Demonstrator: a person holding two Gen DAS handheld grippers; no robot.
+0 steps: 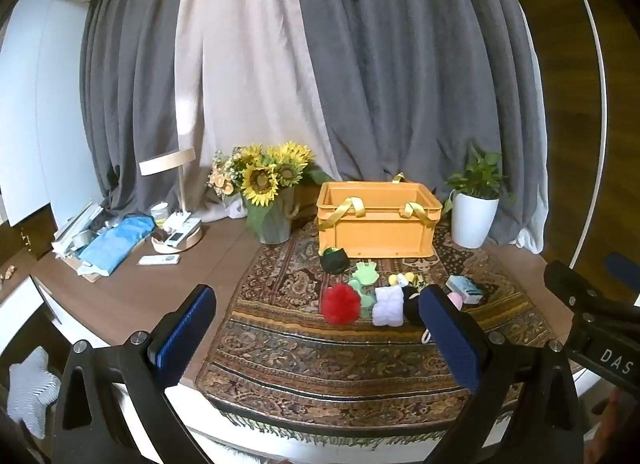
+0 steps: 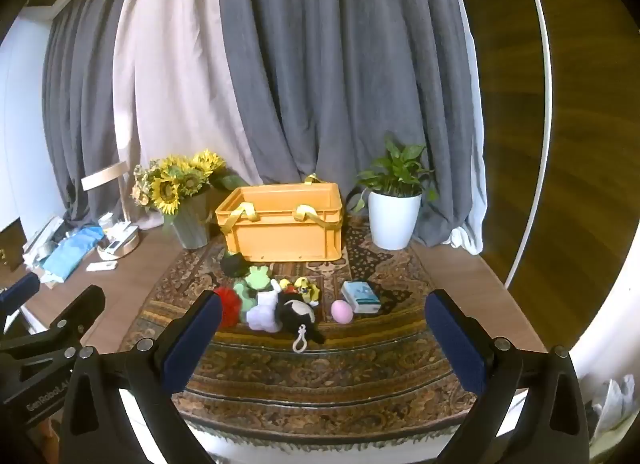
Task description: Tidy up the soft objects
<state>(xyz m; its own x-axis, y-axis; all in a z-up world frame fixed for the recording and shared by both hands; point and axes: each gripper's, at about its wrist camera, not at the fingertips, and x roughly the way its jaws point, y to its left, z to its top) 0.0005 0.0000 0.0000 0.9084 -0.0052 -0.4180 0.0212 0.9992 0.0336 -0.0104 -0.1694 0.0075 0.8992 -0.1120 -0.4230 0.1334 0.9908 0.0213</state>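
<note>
Red pompom (image 1: 341, 303) lies at twelve o'clock ahead of the left tool (image 1: 316, 338), nearer it than the right tool (image 2: 324, 338); both tools gape released, empty.

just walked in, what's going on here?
A person holds a gripper in each hand, and both the left gripper and right gripper are open, empty and hanging short of a heap of soft toys on a patterned rug. The heap includes a red pom-pom, a white plush, a black plush and a pink ball. The orange crate behind them looks empty from here. Nothing is picked up yet.
</note>
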